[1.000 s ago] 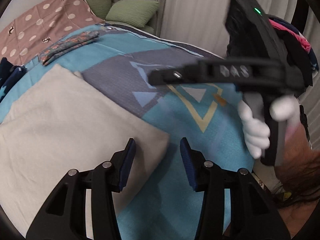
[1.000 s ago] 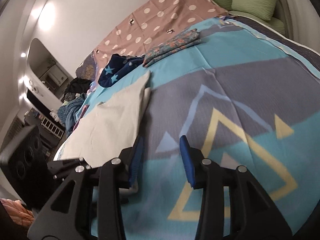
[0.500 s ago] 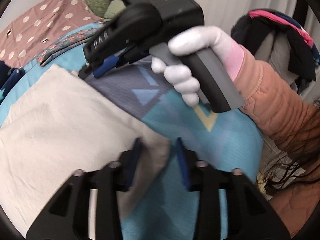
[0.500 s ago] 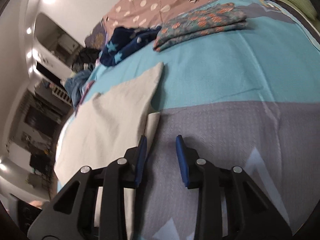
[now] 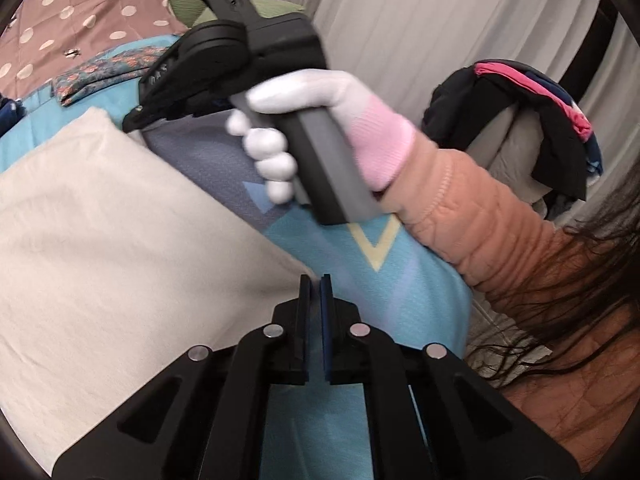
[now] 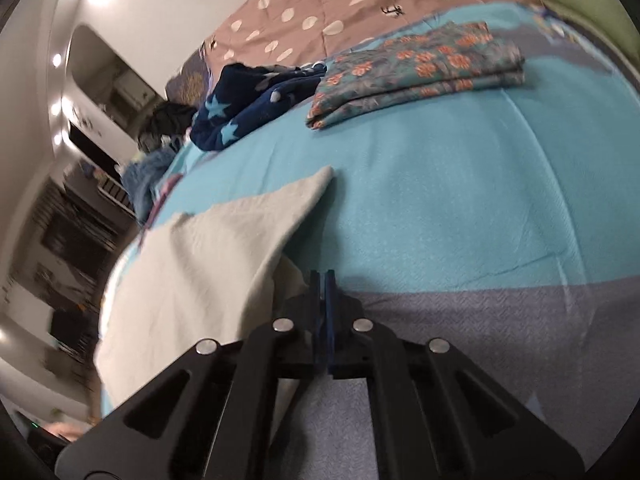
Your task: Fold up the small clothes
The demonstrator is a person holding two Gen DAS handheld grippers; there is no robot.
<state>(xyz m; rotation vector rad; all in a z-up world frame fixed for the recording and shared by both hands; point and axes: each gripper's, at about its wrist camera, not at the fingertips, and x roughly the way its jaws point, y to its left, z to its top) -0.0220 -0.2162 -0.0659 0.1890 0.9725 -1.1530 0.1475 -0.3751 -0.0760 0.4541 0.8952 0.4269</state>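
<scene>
A cream cloth [image 5: 120, 240] lies flat on the turquoise and grey bed blanket [image 5: 372, 280]. My left gripper [image 5: 315, 280] sits at the cloth's near right corner, its jaws closing to a tight pinch on that corner. A white-gloved hand [image 5: 304, 92] holds my right gripper [image 5: 134, 122] at the cloth's far right corner. In the right wrist view the right gripper [image 6: 322, 276] has its jaws closing together on a lower flap of the cream cloth [image 6: 200, 260], whose edge tucks in beside the left finger.
A folded floral cloth [image 6: 416, 68] and a crumpled navy star garment [image 6: 248, 104] lie farther up the blanket [image 6: 460, 200]. A pile of dark and pink clothes [image 5: 520, 108] hangs over a chair at the right. A person's orange sleeve [image 5: 480, 216] crosses the bed edge.
Both grippers went from open to pinched together. The right gripper swept left across the bed to the cloth's far corner. The left gripper stayed at the near corner.
</scene>
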